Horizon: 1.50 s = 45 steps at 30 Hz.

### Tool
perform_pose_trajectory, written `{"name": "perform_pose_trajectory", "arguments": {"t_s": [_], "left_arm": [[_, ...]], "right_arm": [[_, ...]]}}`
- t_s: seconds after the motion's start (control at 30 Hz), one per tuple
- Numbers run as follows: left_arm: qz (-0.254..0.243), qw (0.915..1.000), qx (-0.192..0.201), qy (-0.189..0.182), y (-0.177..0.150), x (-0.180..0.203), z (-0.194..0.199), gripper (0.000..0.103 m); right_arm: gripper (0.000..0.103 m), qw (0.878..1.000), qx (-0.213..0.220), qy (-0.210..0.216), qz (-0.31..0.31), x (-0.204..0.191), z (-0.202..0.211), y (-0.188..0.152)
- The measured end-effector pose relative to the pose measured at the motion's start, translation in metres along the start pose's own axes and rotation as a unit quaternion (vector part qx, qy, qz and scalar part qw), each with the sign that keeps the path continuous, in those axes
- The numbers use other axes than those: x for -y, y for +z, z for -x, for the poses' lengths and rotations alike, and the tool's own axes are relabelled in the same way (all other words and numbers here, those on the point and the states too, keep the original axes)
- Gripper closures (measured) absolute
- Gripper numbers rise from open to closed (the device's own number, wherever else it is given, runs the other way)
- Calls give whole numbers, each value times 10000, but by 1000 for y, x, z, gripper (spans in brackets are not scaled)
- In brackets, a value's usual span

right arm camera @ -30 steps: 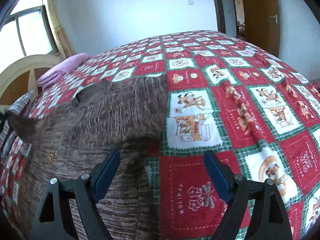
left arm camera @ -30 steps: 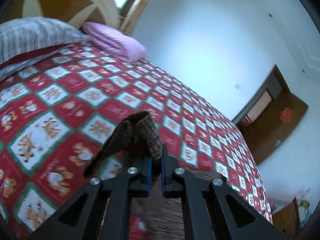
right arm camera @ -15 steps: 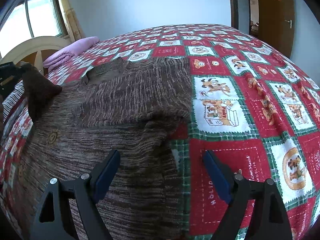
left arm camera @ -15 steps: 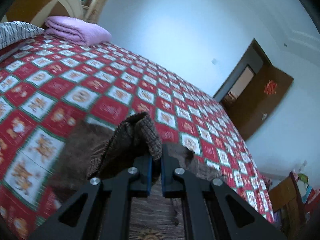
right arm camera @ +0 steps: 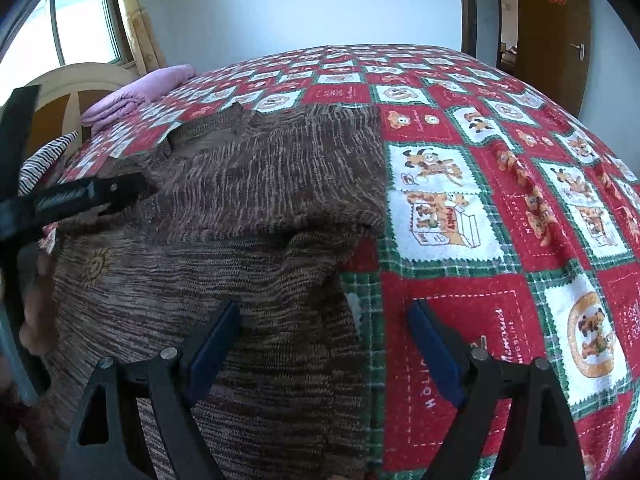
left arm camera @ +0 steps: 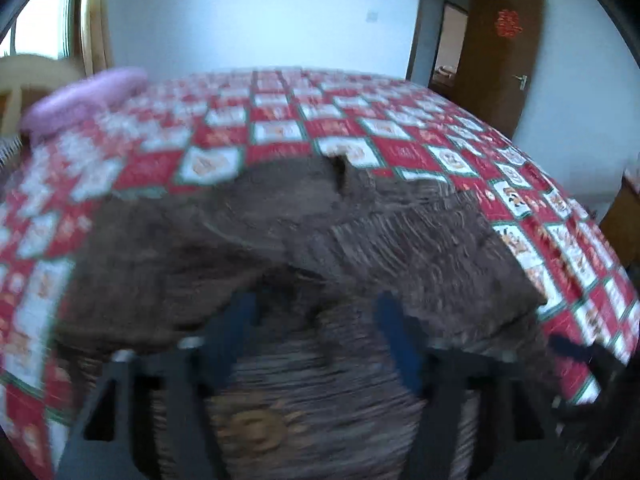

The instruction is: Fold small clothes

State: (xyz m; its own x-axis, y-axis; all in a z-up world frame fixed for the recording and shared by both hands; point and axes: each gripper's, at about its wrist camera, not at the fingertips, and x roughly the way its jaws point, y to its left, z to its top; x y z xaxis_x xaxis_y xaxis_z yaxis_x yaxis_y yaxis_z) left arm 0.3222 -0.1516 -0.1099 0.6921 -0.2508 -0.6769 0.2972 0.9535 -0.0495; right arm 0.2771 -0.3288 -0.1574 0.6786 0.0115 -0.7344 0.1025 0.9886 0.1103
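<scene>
A brown striped knit sweater (right arm camera: 260, 208) lies on the bed, its sleeves folded in over the body; it also shows in the blurred left wrist view (left arm camera: 320, 248). My left gripper (left arm camera: 316, 320) is open and empty just above the sweater's middle; it also shows at the left of the right wrist view (right arm camera: 120, 196). My right gripper (right arm camera: 324, 340) is open and empty, low over the sweater's right edge near a folded sleeve end. A small sun emblem (right arm camera: 94, 266) marks the sweater's front.
The bed carries a red, green and white quilt (right arm camera: 500, 220) with cartoon dogs. A folded purple blanket (right arm camera: 140, 94) and a striped pillow (right arm camera: 44, 160) lie by the headboard. A brown door (right arm camera: 552, 32) stands at the right.
My left gripper carried the sleeve in over the body, let it go and opened. The right gripper stayed open and shifted slightly closer over the sweater's right edge.
</scene>
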Motion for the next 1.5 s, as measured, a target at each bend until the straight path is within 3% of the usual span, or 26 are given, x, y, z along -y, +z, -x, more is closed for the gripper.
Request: {"name": "perform_pose_trajectory", "arguments": {"t_s": [0.07, 0.13, 0.27, 0.33, 0.47, 0.57, 0.7, 0.83, 0.87, 0.93, 0.97, 1.07, 1.17, 1.27, 1.4, 1.47, 1.5], "left_arm": [[-298, 9987, 309, 274, -2, -17, 19, 26], [-516, 9933, 412, 949, -1, -42, 22, 14], [-607, 9652, 185, 2536, -2, -116, 3, 11], [-608, 9563, -119, 2857, -7, -141, -10, 11], [-475, 9590, -477, 2753, -23, -166, -26, 11], [-377, 9612, -418, 2702, -26, -167, -26, 9], [-176, 9641, -339, 2628, -34, -174, -21, 6], [74, 9677, -297, 2503, -37, -181, -20, 2], [108, 9683, -297, 2477, -37, -182, -19, 2], [196, 9702, -307, 2396, -37, -186, -20, 1], [221, 9706, -311, 2377, -38, -186, -20, 1], [225, 9704, -311, 2382, -38, -186, -21, 0], [205, 9697, -312, 2414, -38, -185, -22, 0], [184, 9689, -304, 2449, -38, -185, -22, 0], [196, 9690, -294, 2446, -38, -185, -22, 0], [230, 9695, -285, 2423, -39, -185, -21, 0], [242, 9696, -281, 2418, -39, -186, -21, 0]], "right_arm": [[16, 10000, -1, -25, 27, -1, 0, 0], [16, 10000, 4, -27, 27, -1, 0, -1], [15, 10000, 19, -40, 25, -2, 0, -1], [15, 9999, 43, -127, 59, -5, 4, 1], [15, 9997, 79, 218, 91, -30, 21, 22], [15, 9961, 99, 379, 793, -88, 20, 50], [16, 9826, -154, 378, 1812, -161, -19, 69], [16, 9704, -486, 289, 2350, -217, -70, 80], [16, 9676, -470, 96, 2479, -227, -81, 84], [16, 9680, -412, -257, 2461, -232, -97, 96], [16, 9740, -386, -335, 2208, -225, -102, 108], [16, 9844, -364, -948, 1440, -182, -114, 138], [16, 9820, -163, -1694, 819, -130, -110, 157], [16, 9905, -135, -1346, 236, -93, -93, 159], [18, 9992, -72, -307, 262, -100, -65, 138], [43, 9987, -280, 354, 231, -113, -62, 124], [48, 9976, -395, 529, 226, -123, -65, 120]]}}
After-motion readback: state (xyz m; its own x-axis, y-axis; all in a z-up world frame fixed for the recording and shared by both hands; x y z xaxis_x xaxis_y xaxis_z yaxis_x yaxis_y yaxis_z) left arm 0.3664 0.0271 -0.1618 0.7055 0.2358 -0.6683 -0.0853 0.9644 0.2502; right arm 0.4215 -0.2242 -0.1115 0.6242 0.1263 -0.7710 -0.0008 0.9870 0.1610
